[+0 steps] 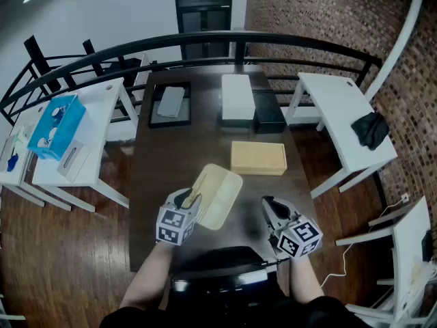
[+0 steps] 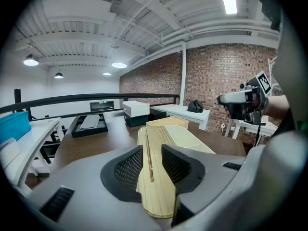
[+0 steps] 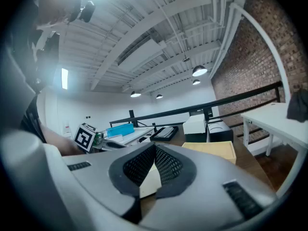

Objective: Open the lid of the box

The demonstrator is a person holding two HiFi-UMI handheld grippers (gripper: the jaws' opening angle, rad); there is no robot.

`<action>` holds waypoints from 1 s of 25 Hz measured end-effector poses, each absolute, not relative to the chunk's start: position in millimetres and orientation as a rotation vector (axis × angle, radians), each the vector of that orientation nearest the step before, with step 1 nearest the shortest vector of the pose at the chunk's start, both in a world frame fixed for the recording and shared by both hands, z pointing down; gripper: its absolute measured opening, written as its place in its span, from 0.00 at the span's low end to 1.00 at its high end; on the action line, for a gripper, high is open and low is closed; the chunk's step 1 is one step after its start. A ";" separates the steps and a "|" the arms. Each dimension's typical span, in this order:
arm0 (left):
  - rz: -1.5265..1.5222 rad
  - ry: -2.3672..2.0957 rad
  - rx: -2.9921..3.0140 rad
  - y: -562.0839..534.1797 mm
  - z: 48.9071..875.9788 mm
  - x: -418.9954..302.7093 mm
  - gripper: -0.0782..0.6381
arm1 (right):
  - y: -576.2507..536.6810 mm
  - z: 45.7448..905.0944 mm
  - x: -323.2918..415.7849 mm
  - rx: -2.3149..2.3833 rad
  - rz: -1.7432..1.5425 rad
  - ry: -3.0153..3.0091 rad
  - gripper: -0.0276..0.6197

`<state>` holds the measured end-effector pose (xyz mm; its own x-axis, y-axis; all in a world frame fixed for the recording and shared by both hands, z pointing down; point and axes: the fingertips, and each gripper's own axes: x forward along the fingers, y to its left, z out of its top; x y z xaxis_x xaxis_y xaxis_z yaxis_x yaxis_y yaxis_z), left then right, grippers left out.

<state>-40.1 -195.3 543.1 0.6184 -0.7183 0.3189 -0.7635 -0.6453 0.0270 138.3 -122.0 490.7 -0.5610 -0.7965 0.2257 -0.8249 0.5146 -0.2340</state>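
Note:
A shallow light wooden box (image 1: 258, 157) lies on the dark table (image 1: 164, 162), right of centre. Its lid (image 1: 217, 195) is off the box, tilted, near the table's front. My left gripper (image 1: 193, 198) is shut on the lid's near edge. In the left gripper view the lid's edge (image 2: 156, 177) stands between the two pads, which press on it, and the box (image 2: 166, 122) lies behind. My right gripper (image 1: 268, 207) hovers to the right of the lid, shut and holding nothing. In the right gripper view its pads (image 3: 166, 165) meet, with the box (image 3: 210, 150) beyond.
At the table's back stand a black tray (image 1: 170, 105) with a grey item, a white box (image 1: 237, 96) and a black box (image 1: 268, 112). White side tables flank the table; the left one carries a blue box (image 1: 58, 125), the right one a black cloth (image 1: 372, 128). A black railing curves behind.

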 end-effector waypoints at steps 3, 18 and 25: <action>0.455 -1.248 2.669 -198.8 549.2 -39.9 0.25 | -128.9 508.6 105.2 1.260 0.426 -2.613 0.05; 0.511 -1.216 2.710 -197.1 546.4 -38.3 0.13 | -164.3 614.2 27.1 0.895 0.228 -2.239 0.14; 0.250 -1.451 2.618 -203.3 492.7 -96.3 0.12 | -166.0 612.8 27.1 0.909 0.222 -2.235 0.12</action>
<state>-96.3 -203.3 492.7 0.5215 -0.8267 0.2110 -0.8496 -0.5259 0.0396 27.1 -166.0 612.8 -0.5059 -0.5463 0.6675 -0.6671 0.7384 0.0987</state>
